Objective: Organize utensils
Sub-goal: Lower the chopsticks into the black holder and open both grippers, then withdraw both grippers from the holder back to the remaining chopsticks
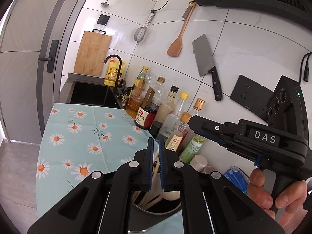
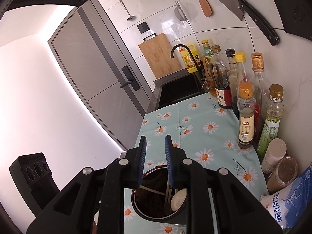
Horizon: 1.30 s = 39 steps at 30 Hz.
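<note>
Left wrist view looks down past the left tongs (image 1: 155,142), whose blue pads stand almost together with only a thin slit between them and nothing visibly pinched there, so I read them as clenched and empty. Below them sits the dark round utensil holder (image 1: 156,212) on the worktop's daisy-print cloth (image 1: 78,132), with pale wooden utensil handles (image 1: 154,193) leaning inside it. To the right in this view a hand (image 1: 273,193) grips the handle of the right tongs (image 1: 192,121), which point leftward over the row of bottles (image 1: 150,107). In the right wrist view those right tongs (image 2: 155,142) are parted, with a clear gap and nothing between the pads; directly beneath them the holder's rim (image 2: 136,204) rings a white spoon (image 2: 178,198) and a thin dark handle (image 2: 168,193) standing upright just below the right pad. My reading is that a utensil has been let go into the holder, so a placing step is closing out. The next move likely calls for lifting the right tongs straight up, clear of the upright handles, without tipping the holder, then finding any utensil left outside; none shows on the cloth from here.
</note>
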{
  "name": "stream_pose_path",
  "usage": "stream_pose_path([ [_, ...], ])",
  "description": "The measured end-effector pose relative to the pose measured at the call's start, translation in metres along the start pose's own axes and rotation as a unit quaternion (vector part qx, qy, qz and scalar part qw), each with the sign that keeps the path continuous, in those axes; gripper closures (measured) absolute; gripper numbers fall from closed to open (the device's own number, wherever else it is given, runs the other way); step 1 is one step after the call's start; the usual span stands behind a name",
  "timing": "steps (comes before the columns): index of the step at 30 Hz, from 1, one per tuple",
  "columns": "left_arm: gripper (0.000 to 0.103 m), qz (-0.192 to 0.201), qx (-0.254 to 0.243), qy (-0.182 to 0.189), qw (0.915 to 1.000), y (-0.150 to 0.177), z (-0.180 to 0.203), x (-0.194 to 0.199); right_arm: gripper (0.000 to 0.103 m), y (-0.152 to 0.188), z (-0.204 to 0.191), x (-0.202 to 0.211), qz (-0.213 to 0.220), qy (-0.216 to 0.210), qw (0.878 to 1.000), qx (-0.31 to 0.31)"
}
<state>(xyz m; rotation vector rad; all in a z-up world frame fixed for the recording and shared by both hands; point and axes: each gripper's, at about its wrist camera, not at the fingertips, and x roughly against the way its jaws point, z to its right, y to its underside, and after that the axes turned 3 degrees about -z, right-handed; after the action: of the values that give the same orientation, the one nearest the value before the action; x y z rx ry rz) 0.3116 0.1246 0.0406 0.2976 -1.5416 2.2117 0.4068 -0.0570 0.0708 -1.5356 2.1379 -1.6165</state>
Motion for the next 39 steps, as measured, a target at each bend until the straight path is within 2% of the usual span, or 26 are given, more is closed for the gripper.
stream_pose_path([
  [5, 0.098, -0.005, -0.003, 0.007, 1.0, 0.0, 0.008, 0.011, 0.082, 0.006, -0.003, 0.01, -0.009, -0.002, 1.0, 0.005],
  [7, 0.084, -0.01, -0.009, 0.009, 0.9999, 0.001, 0.013, 0.015, 0.082, 0.008, -0.003, 0.016, -0.014, -0.005, 1.0, 0.008],
  [8, 0.074, -0.01, -0.01, 0.011, 0.9998, 0.002, 0.015, 0.019, 0.08, 0.009, -0.003, 0.018, -0.017, -0.007, 1.0, 0.009],
  [14, 0.074, -0.014, -0.017, 0.014, 0.9997, 0.008, 0.025, 0.036, 0.062, 0.019, 0.0, 0.037, -0.032, -0.006, 0.999, 0.016],
  [16, 0.074, -0.018, -0.019, 0.012, 0.9996, 0.011, 0.027, 0.043, 0.06, 0.025, 0.0, 0.043, -0.038, -0.004, 0.999, 0.027],
  [18, 0.067, -0.023, -0.021, 0.012, 0.9994, 0.014, 0.028, 0.048, 0.052, 0.031, 0.0, 0.048, -0.048, -0.001, 0.998, 0.037],
  [29, 0.066, -0.067, -0.02, 0.003, 0.9976, 0.048, 0.023, 0.073, 0.051, 0.073, 0.016, 0.041, -0.163, -0.002, 0.987, 0.016],
  [39, 0.066, -0.111, -0.011, 0.008, 0.9938, 0.08, 0.018, 0.08, 0.051, 0.103, 0.019, 0.028, -0.219, 0.005, 0.976, 0.016],
])
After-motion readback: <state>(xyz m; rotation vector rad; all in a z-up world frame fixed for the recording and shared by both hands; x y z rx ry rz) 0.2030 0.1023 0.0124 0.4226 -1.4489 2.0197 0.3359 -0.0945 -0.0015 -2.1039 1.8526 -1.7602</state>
